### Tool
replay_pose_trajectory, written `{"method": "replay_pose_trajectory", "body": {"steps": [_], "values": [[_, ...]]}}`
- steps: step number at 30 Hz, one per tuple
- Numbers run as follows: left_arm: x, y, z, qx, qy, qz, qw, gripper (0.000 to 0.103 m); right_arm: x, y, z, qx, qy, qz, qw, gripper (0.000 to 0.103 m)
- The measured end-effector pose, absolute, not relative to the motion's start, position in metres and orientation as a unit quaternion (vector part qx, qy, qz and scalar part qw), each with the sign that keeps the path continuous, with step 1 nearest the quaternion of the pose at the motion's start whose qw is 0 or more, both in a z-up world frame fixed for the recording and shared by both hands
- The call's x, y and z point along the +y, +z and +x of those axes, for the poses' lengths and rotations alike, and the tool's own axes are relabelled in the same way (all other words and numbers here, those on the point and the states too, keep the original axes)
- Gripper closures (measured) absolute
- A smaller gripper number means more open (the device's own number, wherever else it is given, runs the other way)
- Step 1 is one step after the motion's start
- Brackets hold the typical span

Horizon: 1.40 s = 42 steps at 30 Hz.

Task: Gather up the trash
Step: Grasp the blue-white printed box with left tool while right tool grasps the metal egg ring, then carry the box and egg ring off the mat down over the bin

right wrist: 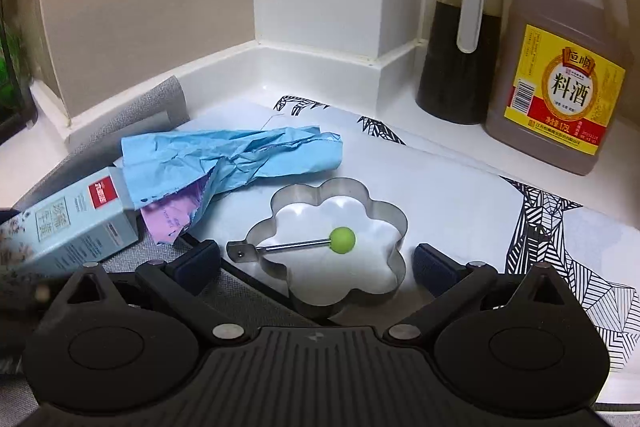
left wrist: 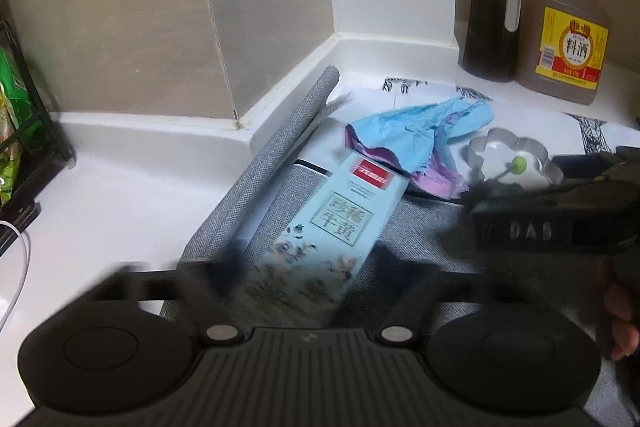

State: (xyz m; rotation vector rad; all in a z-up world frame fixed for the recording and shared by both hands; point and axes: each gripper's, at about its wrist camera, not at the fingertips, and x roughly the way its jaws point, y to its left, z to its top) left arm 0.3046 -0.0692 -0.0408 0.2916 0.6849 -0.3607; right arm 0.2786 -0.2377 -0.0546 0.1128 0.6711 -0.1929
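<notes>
From the left wrist we look down on a white counter (left wrist: 120, 195) in a tiled corner. Our left gripper (left wrist: 308, 267) straddles a pale blue box (left wrist: 332, 223) that lies lengthwise on a grey cloth mat (left wrist: 420, 227). The fingers are blurred, standing partway in on either side of the box; we cannot tell whether the pads press on it yet. Lining up along the box's length suits a grip across its narrow width. Beyond its far end lies crumpled blue paper (left wrist: 416, 139) with a purple sheet under it, so the trash is gathered in one spot. At the right edge the right gripper (left wrist: 552, 219) reaches in beside a metal flower ring (left wrist: 516, 159).

From the right wrist, our right gripper (right wrist: 316, 261) has its jaws wide and empty, one finger at each side of the flower ring (right wrist: 384, 219), whose green knob (right wrist: 342, 240) folds inward; no pad touches it. The blue paper (right wrist: 232, 155) and the box (right wrist: 76, 227) lie to the left, the paper draped over the box's open end. A dark sauce jug (right wrist: 460, 67) and a wine bottle (right wrist: 560, 75) stand against the wall, well clear, and we judge they are not trash
</notes>
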Motion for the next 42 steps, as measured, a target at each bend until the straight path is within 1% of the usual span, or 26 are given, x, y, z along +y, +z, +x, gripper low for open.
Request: {"method": "replay_pose_trajectory", "body": {"steps": [1,2,7,13,20,26,29,32,37,42], "values": [[-0.068,-0.039,0.303,0.333,-0.174,0.136,0.917,0.052,-0.239,-0.053,0.275,0.321,-0.099,0.055,0.940,0.014],[-0.067,-0.037,0.300,0.334,-0.173,0.131,0.917,0.053,-0.240,-0.052,0.271,0.321,-0.107,0.052,0.940,0.014],[-0.052,-0.023,0.275,0.337,-0.174,0.101,0.920,0.054,-0.248,-0.046,0.243,0.324,-0.112,0.063,0.937,0.015],[-0.033,-0.008,0.217,0.326,-0.187,0.090,0.922,0.054,-0.255,-0.038,0.186,0.327,-0.108,0.090,0.934,0.015],[-0.011,0.009,0.132,0.310,-0.198,0.079,0.927,0.054,-0.259,-0.025,0.101,0.294,-0.101,0.118,0.943,0.015],[0.012,0.019,0.057,0.311,-0.194,0.054,0.929,0.054,-0.244,-0.003,0.032,0.254,-0.066,0.122,0.957,0.015],[0.025,0.018,0.018,0.315,-0.188,0.049,0.929,0.054,-0.232,0.006,-0.007,0.240,-0.032,0.119,0.963,0.014],[0.040,0.014,-0.019,0.316,-0.183,0.049,0.930,0.054,-0.216,0.006,-0.044,0.243,0.009,0.111,0.964,0.014],[0.060,-0.002,-0.068,0.330,-0.169,0.038,0.928,0.054,-0.183,-0.011,-0.093,0.282,0.060,0.100,0.952,0.014],[0.076,-0.024,-0.105,0.348,-0.165,0.012,0.923,0.054,-0.153,-0.027,-0.126,0.306,0.074,0.079,0.946,0.014]]}}
